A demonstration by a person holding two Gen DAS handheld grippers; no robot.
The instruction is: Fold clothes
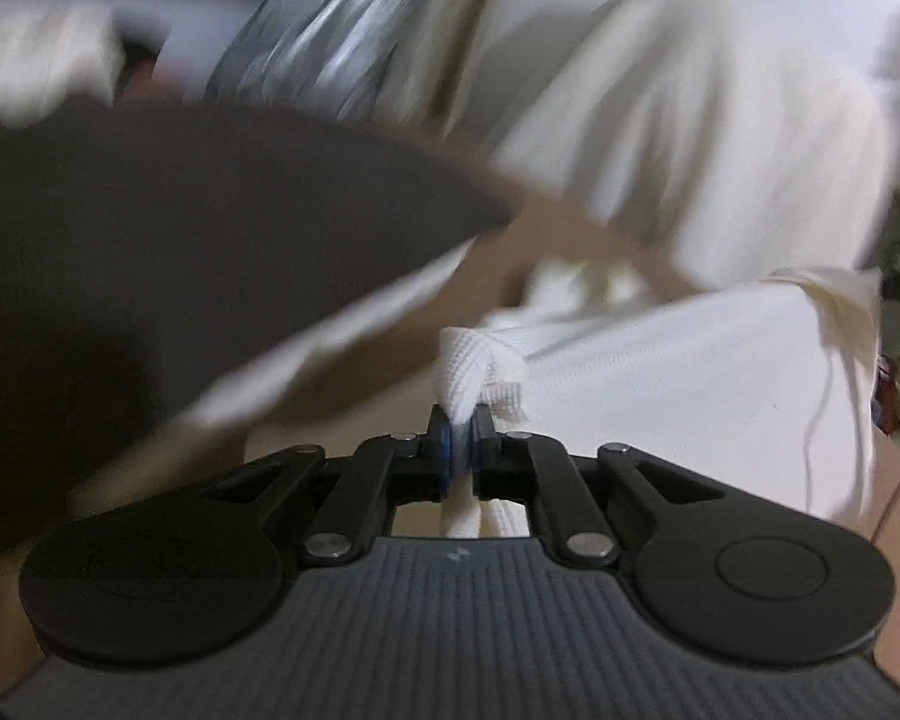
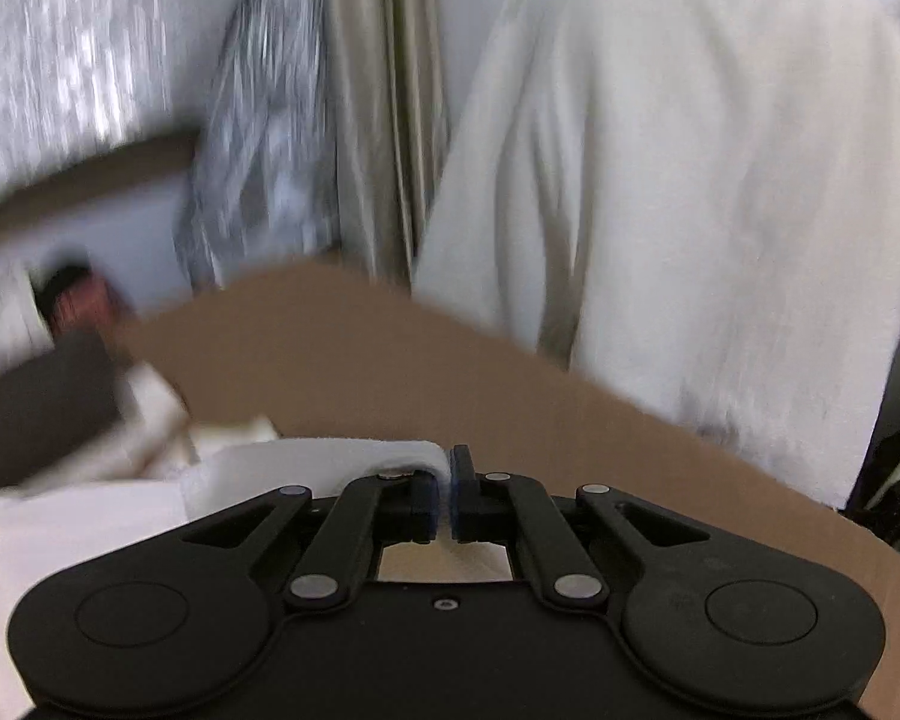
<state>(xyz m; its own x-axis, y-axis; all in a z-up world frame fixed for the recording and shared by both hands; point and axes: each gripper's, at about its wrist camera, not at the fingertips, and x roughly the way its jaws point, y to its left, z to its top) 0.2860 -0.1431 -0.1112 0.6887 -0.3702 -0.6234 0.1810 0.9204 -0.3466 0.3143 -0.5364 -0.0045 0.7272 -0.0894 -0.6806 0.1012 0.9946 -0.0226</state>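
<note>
Pinching a bunched fold of white waffle-knit cloth garment, the left gripper has its black jaws with blue pads closed tight on the fabric, which passes between the pads and shows again below them. From that pinch the garment spreads ahead and to the right of the left gripper, with a loose white drawstring hanging off its far right edge. Beneath and ahead lies a tan cardboard-coloured flat surface, and a dark grey blurred cloth fills the space ahead to the left.

The right gripper likewise clamps an edge of the same white garment, its jaws drawn together on a thin layer; the cloth runs off to the left of that gripper over the tan surface. Ahead and to the right hangs a cream fleecy fabric, with pale beige curtains ahead at centre. Both views are blurred with motion.
</note>
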